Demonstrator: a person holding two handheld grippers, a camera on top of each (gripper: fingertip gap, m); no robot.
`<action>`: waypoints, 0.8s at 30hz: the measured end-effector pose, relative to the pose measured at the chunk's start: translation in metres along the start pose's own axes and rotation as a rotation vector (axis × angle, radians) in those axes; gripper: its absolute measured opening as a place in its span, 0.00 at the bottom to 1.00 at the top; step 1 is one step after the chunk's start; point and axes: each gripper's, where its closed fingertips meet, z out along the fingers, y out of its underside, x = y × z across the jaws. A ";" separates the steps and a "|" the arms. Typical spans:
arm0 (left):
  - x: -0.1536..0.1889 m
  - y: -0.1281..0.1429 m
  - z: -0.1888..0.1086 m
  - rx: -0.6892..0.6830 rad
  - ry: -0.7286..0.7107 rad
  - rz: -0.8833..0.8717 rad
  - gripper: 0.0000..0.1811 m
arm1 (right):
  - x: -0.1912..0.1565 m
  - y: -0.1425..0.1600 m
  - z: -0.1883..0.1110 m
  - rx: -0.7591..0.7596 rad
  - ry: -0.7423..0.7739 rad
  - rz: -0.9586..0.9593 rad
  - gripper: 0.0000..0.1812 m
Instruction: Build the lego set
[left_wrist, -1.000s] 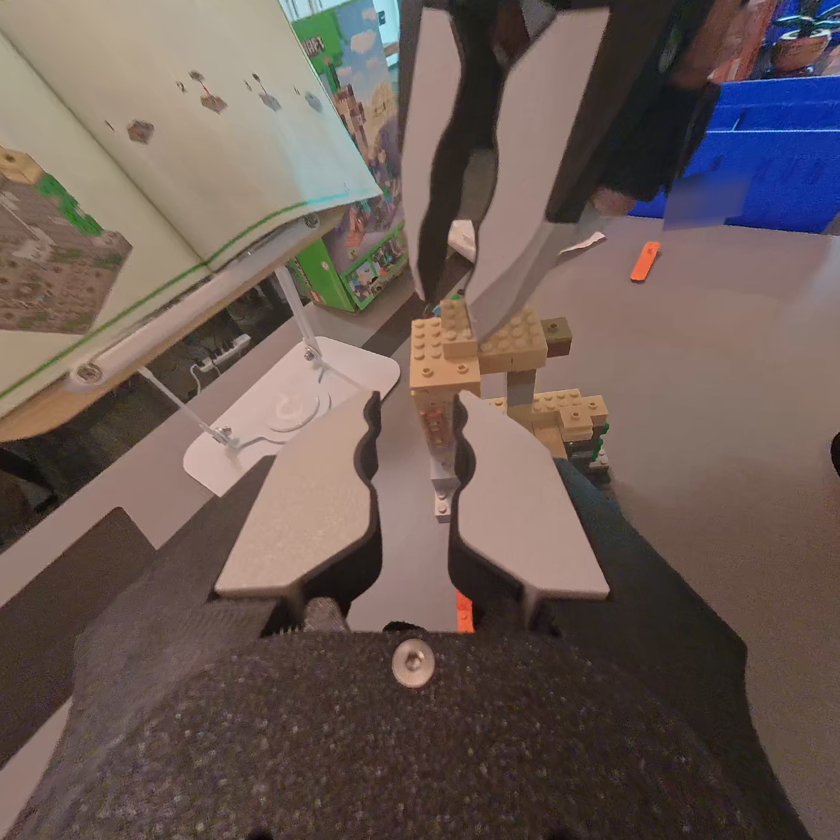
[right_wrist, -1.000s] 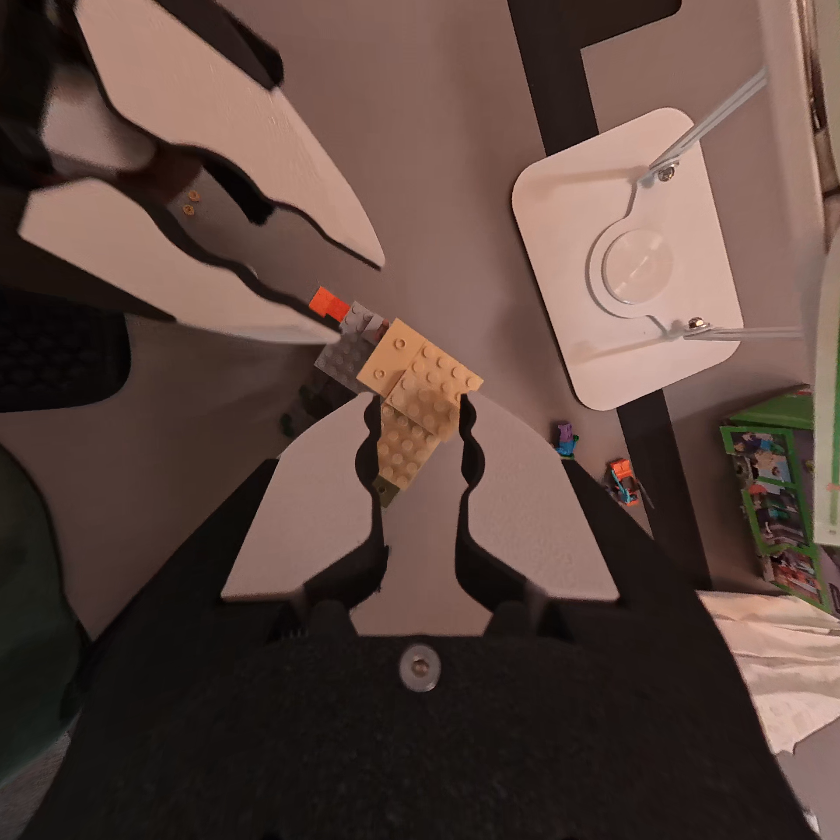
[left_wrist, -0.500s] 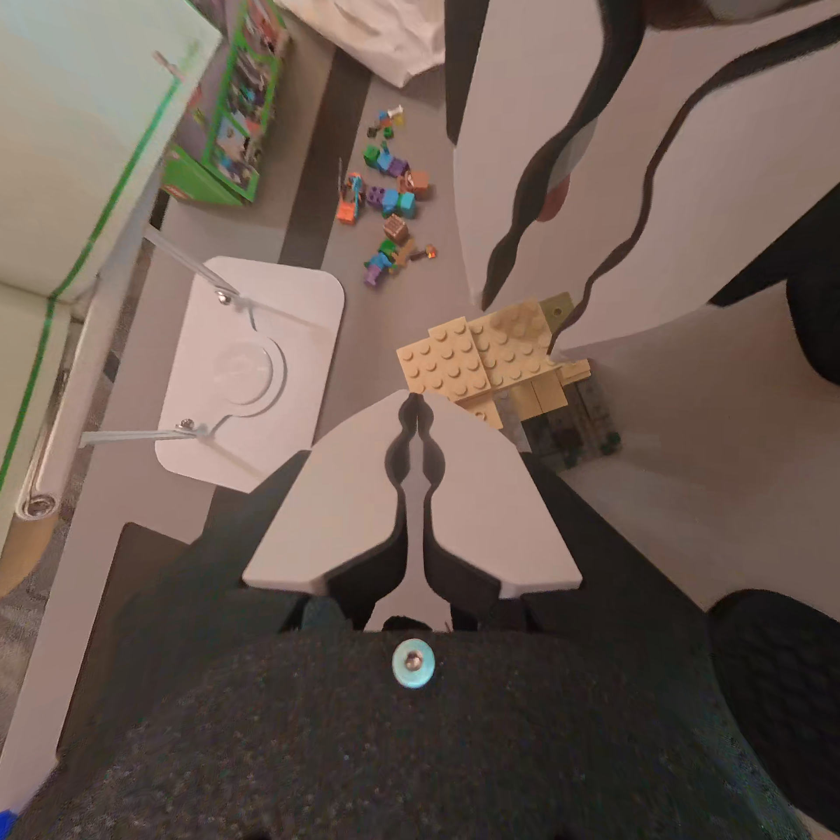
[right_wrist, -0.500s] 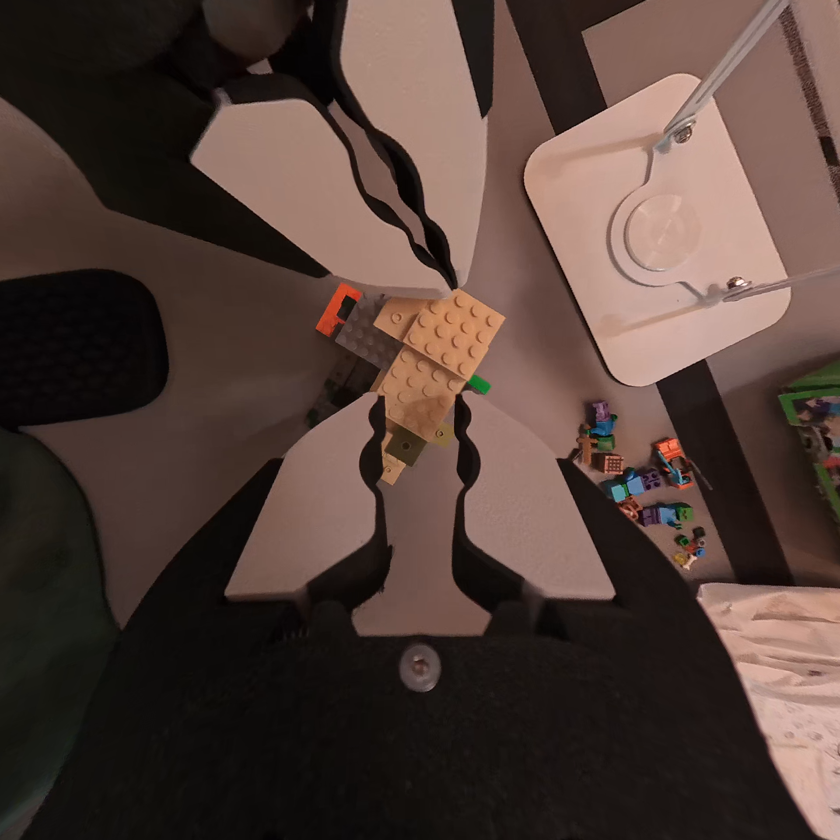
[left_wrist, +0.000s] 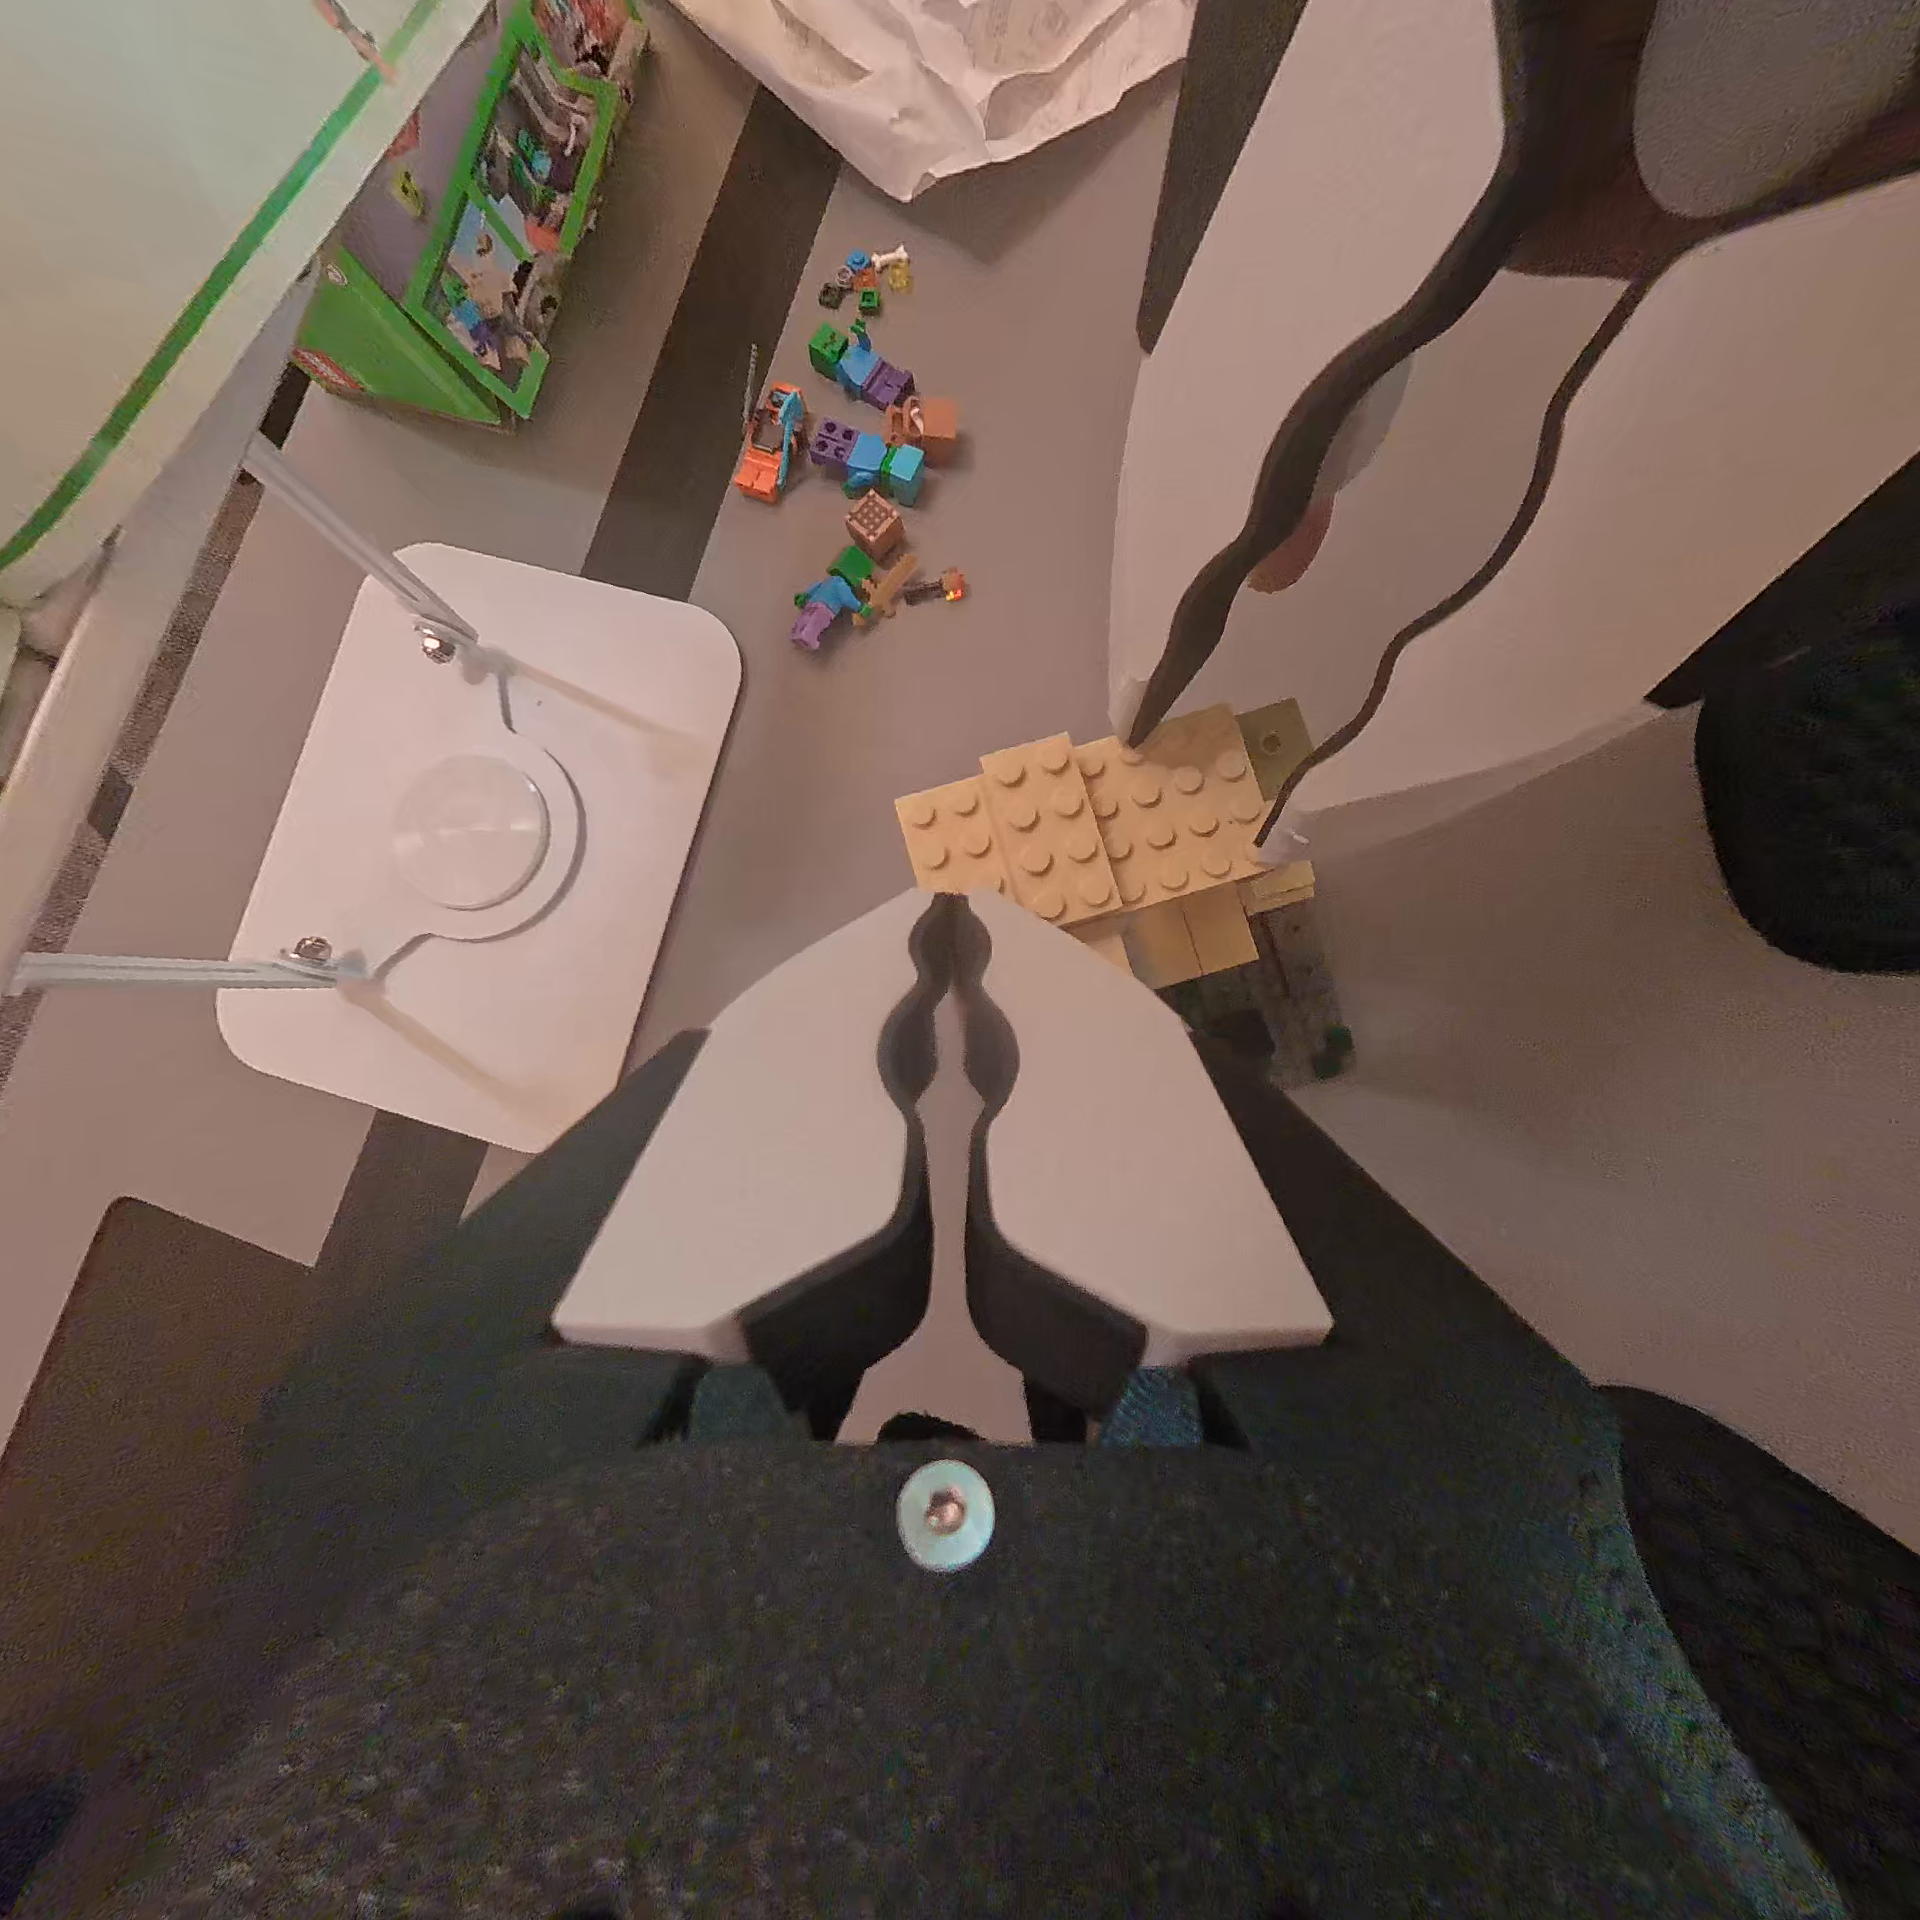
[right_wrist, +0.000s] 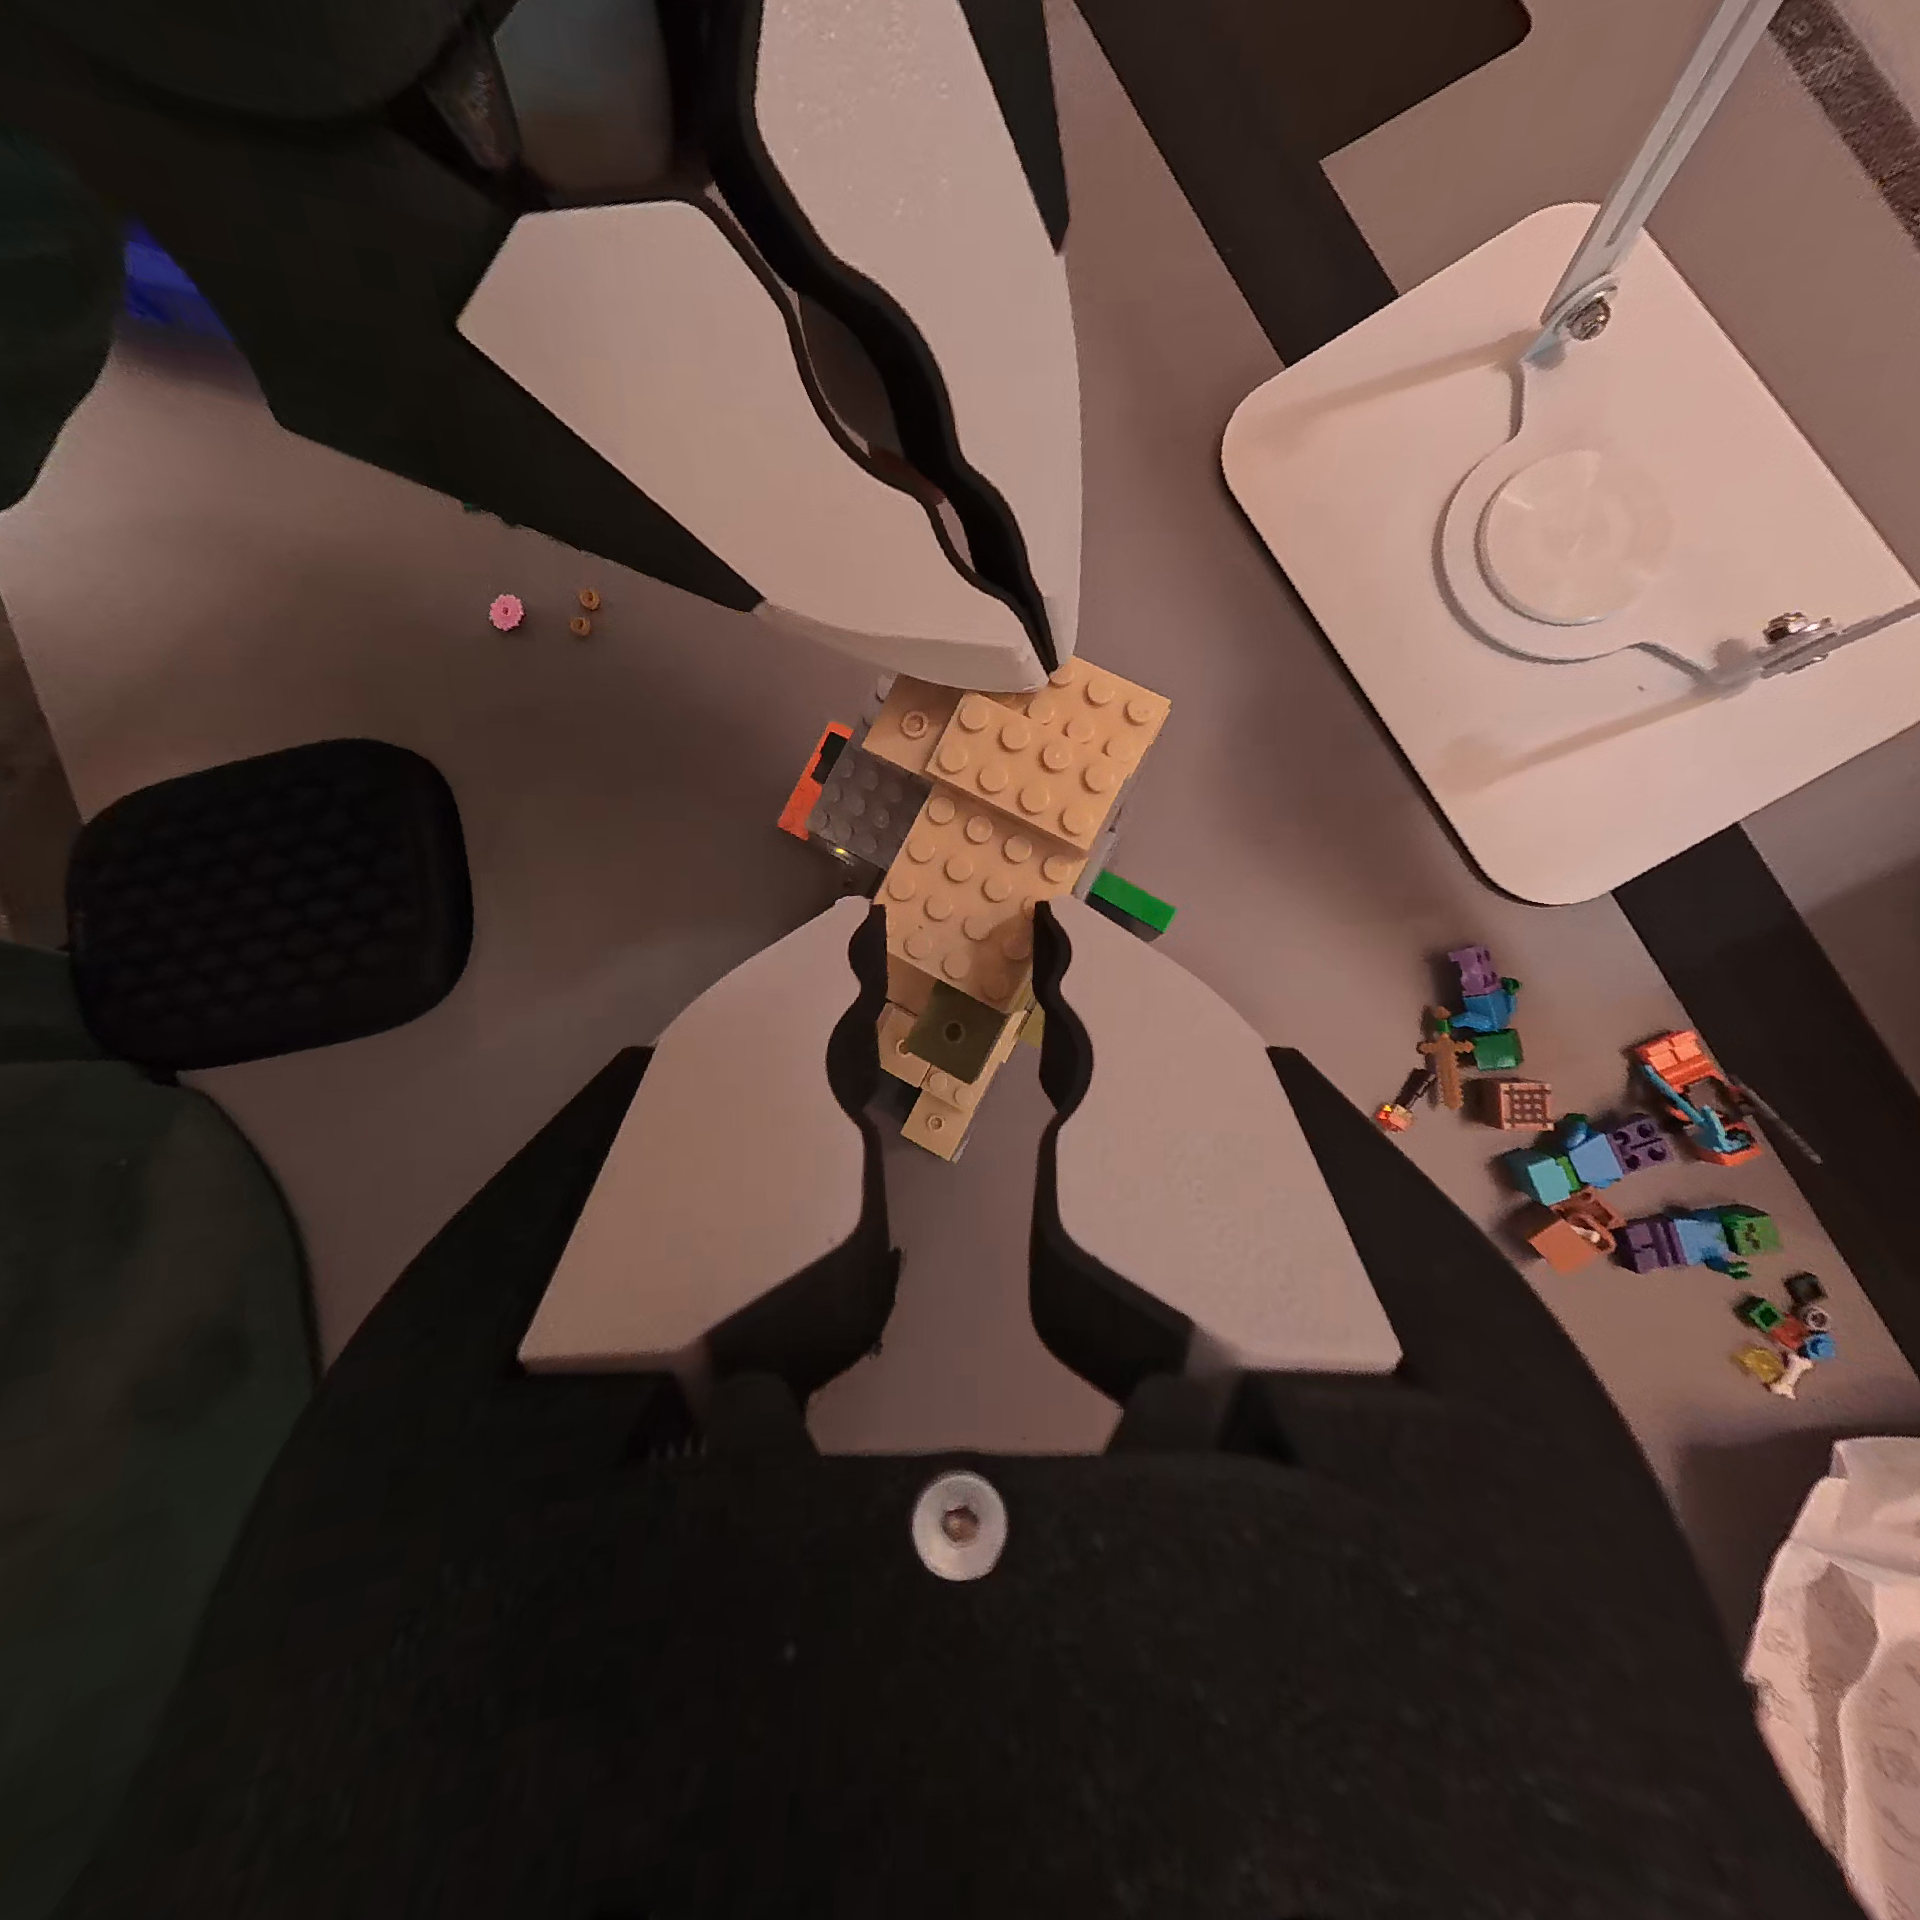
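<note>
The lego build (left_wrist: 1049, 831) stands on the grey table, topped with overlapping tan plates over grey, green and orange parts. My right gripper (right_wrist: 954, 920) is shut on the near end of the build (right_wrist: 1018, 790), one finger on each side of the tan plates. It reaches in from the upper right in the left wrist view (left_wrist: 1197, 790). My left gripper (left_wrist: 948, 906) is shut and empty, tips together at the edge of the tan top plate. In the right wrist view it (right_wrist: 1047, 665) points down onto the plate's far corner.
A white stand base (left_wrist: 468, 831) lies left of the build, under the instruction booklet (left_wrist: 156, 208). Minifigures and small loose pieces (right_wrist: 1621, 1143) lie beyond. A green set box (left_wrist: 468, 260), crumpled white paper (left_wrist: 987, 73), a pink flower piece (right_wrist: 505, 612) and a black mesh pad (right_wrist: 270, 904) are nearby. Spacing between my two grippers at the tips: around 5 cm. The pink flower piece (right_wrist: 505, 612) is about 30 cm from both grippers' fingertips.
My left gripper has closed and swung from low beside the build to above it, tips now at the tan plate's edge. The right gripper keeps its hold on the build.
</note>
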 end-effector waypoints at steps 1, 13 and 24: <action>0.000 0.000 0.000 0.009 0.003 -0.008 0.00 | 0.000 0.000 0.000 0.002 0.000 0.002 0.15; 0.002 -0.003 -0.004 0.166 -0.010 -0.033 0.00 | 0.011 -0.018 -0.008 0.058 -0.081 0.024 0.20; 0.002 0.047 -0.008 0.461 0.076 -0.210 0.27 | 0.001 0.019 -0.004 0.139 0.178 -0.059 0.37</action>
